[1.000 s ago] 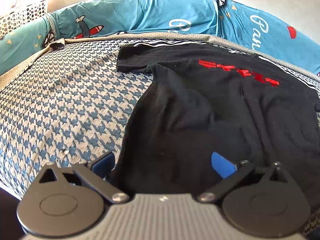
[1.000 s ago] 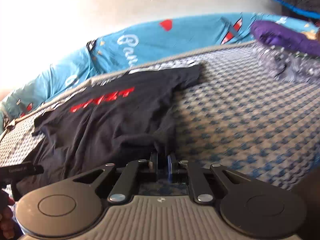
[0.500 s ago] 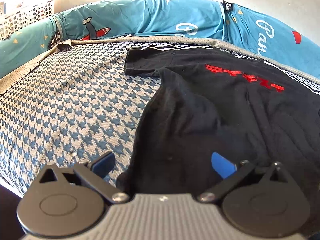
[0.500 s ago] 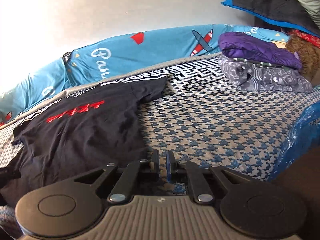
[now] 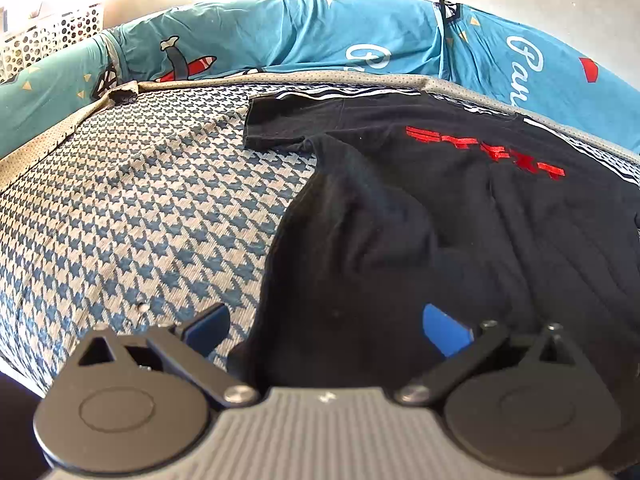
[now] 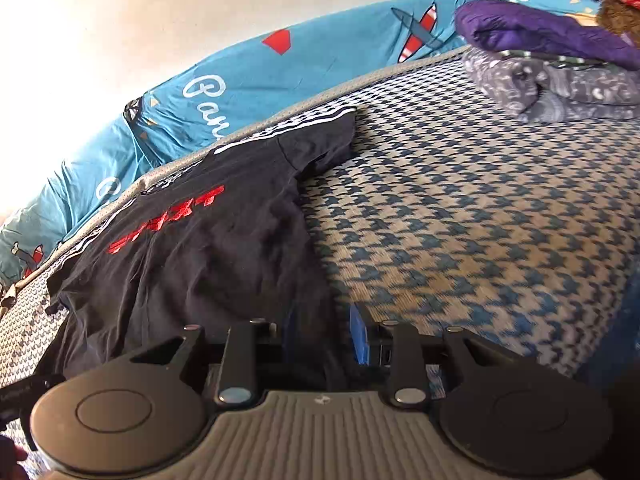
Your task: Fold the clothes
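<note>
Right wrist only: folded clothes stack (image 6: 560, 76) beyond black T-shirt (image 6: 208, 248).

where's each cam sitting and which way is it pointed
Left wrist: on the left hand-held gripper, open over the hem of the black t-shirt, facing the teal bedsheet.
Right wrist: on the right hand-held gripper, partly open at the shirt's other bottom corner, facing folded clothes.
Shared: t-shirt, houndstooth mattress, bedsheet.

Houndstooth mattress (image 5: 140, 208), teal airplane-print sheet (image 5: 280, 32), white perforated basket (image 5: 44, 36), folded purple bedding (image 6: 540, 32).
</note>
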